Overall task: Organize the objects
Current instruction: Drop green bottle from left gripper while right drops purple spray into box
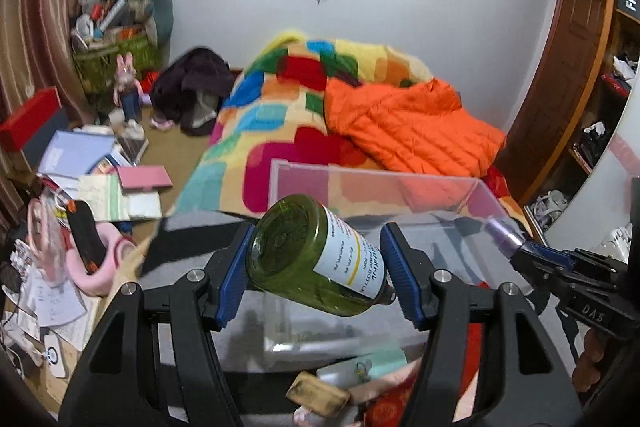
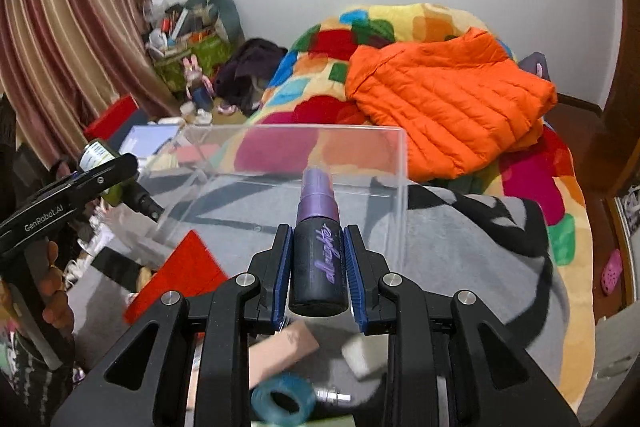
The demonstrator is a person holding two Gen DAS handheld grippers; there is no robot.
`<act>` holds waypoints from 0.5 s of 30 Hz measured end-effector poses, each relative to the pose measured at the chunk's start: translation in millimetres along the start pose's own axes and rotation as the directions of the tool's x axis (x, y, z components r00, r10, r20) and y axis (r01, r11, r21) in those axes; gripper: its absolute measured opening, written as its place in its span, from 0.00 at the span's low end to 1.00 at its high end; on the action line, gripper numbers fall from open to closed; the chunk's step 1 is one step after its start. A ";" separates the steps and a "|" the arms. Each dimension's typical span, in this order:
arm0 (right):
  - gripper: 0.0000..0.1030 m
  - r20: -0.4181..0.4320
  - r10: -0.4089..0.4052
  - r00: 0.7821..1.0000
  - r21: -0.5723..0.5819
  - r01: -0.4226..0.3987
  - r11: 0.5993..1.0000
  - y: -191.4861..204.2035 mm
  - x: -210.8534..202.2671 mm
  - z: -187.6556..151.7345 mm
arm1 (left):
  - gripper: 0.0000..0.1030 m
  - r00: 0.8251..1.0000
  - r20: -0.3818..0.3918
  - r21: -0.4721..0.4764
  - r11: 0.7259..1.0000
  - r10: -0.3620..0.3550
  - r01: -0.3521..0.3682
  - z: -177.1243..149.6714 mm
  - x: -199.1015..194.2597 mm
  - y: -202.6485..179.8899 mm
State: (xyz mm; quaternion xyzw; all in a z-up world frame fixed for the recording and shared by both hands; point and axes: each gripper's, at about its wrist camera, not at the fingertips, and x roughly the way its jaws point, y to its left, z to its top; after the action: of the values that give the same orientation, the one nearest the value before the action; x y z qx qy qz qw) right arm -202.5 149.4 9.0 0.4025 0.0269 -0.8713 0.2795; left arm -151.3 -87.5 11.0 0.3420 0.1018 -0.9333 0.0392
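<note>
My left gripper (image 1: 316,267) is shut on a green glass bottle (image 1: 296,255) with a white label, held tilted above a clear plastic box (image 1: 372,183). My right gripper (image 2: 318,263) is shut on a dark spray bottle (image 2: 318,263) with a purple cap, held upright in front of the clear box (image 2: 360,139). The right gripper with the purple-capped bottle also shows in the left wrist view (image 1: 532,253) at the right. The left gripper with the green bottle shows in the right wrist view (image 2: 100,167) at the left.
The box stands on a grey and black blanket (image 2: 472,239) on a bed with a colourful quilt (image 2: 560,187) and an orange jacket (image 2: 448,95). A red card (image 2: 180,271), a blue tape roll (image 2: 282,401) and small items lie near me. Clutter covers the floor (image 1: 92,167) at left.
</note>
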 end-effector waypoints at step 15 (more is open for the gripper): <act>0.23 -0.079 -0.048 0.996 -0.100 0.040 0.994 16.7 37.3 4.8 | 0.61 0.993 -0.116 0.104 0.994 -0.018 0.031 -13.2 23.7 -32.0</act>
State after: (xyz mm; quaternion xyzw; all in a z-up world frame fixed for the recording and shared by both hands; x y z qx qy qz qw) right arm -216.7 116.6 -11.5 0.4226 0.0899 -0.8578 0.2783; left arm -165.6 -53.5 -8.9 0.3957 0.0584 -0.9165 0.0035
